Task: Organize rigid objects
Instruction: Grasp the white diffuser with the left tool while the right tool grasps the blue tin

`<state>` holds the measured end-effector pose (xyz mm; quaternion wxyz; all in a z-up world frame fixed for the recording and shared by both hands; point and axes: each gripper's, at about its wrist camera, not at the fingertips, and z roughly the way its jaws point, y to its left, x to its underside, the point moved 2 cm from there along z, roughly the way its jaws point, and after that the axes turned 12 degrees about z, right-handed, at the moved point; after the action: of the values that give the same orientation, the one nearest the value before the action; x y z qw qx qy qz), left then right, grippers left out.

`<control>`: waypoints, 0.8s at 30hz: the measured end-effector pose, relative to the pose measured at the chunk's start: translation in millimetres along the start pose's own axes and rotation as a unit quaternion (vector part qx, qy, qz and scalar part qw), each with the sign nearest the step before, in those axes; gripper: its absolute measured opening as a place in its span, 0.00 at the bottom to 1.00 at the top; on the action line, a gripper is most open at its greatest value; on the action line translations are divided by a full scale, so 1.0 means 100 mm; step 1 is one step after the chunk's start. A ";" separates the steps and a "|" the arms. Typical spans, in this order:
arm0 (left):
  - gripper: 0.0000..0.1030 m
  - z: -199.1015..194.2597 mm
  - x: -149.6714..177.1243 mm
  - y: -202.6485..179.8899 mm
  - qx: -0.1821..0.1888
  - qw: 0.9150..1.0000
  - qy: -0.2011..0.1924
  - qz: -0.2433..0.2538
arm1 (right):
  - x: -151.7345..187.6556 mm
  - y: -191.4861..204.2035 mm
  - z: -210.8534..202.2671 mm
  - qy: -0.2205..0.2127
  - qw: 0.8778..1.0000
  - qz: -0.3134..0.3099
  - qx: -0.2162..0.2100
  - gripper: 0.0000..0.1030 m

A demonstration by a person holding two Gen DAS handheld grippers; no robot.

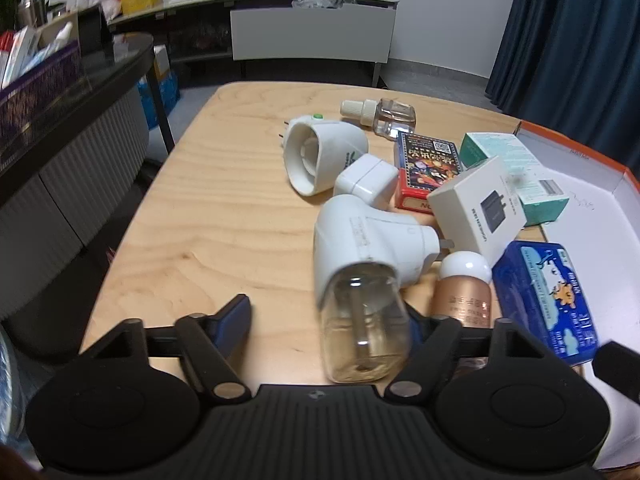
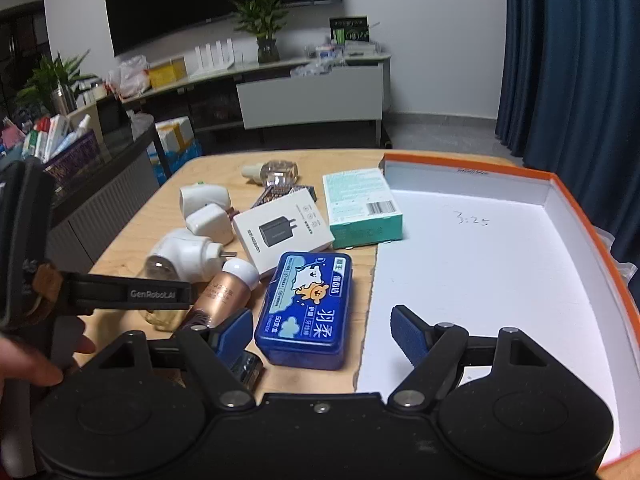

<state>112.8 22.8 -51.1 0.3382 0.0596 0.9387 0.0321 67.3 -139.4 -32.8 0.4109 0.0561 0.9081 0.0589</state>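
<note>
Plug-in vaporizer (image 1: 362, 264), white with a clear bottle of yellowish liquid screwed in, lies on its side on the wooden table (image 1: 224, 200), bottle end toward me. My left gripper (image 1: 332, 320) stands wide apart around that bottle: the left blue pad (image 1: 234, 318) is well clear of it, while the right pad is hidden behind the glass, so I cannot tell whether it touches. Nothing is clamped.

Just right of the vaporizer lies a copper bottle (image 1: 464, 296) with a round white cap, and beside that a blue plastic case (image 1: 546, 300) with a cartoon label. Behind them a white charger box (image 1: 482, 206) leans over a red card pack (image 1: 426, 168) and a teal box (image 1: 516, 172). A white adapter cube (image 1: 366, 178), a second white vaporizer (image 1: 320, 156) without a bottle, and a loose clear refill bottle (image 1: 384, 116) sit farther back.

My right gripper (image 2: 324, 334) is also spread wide and holds nothing. The blue case (image 2: 306, 308) lies between its fingers; the left pad (image 2: 236, 336) is just beside the case's near left corner, and the right pad (image 2: 410, 334) hangs over the white floor of the orange-rimmed box lid (image 2: 580, 216), which lies at the table's right side.
</note>
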 end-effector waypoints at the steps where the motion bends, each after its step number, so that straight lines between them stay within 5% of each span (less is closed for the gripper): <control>1: 0.55 -0.01 0.00 0.01 0.001 1.000 -0.005 0.003 | -0.01 0.03 0.05 0.004 1.000 -0.004 0.002 0.87; 2: 0.41 -0.02 0.00 0.02 0.000 1.000 -0.005 0.004 | -0.03 0.05 0.10 0.009 1.000 -0.008 0.004 0.87; 3: 0.37 -0.04 0.01 0.04 0.001 1.000 -0.008 0.001 | -0.05 0.07 0.15 0.016 1.000 -0.009 0.006 0.87; 11: 0.36 -0.18 0.04 0.19 0.013 0.998 -0.033 -0.045 | -0.14 0.18 0.64 0.080 0.996 0.001 0.047 0.86; 13: 0.36 -0.23 0.05 0.21 0.015 0.998 -0.038 -0.047 | -0.15 0.20 0.77 0.103 0.993 -0.001 0.052 0.73; 15: 0.36 -0.28 0.06 0.23 0.017 0.998 -0.041 -0.050 | -0.14 0.22 0.83 0.104 0.993 -0.010 0.052 0.72; 24: 0.34 -0.44 -0.01 0.26 0.010 0.997 -0.056 -0.053 | -0.19 0.22 0.57 0.104 0.994 -0.003 -0.027 0.72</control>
<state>87.4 47.3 -13.9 0.3909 0.0147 0.9203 0.0011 124.2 -117.1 -52.8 0.3160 0.0359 0.9440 0.0880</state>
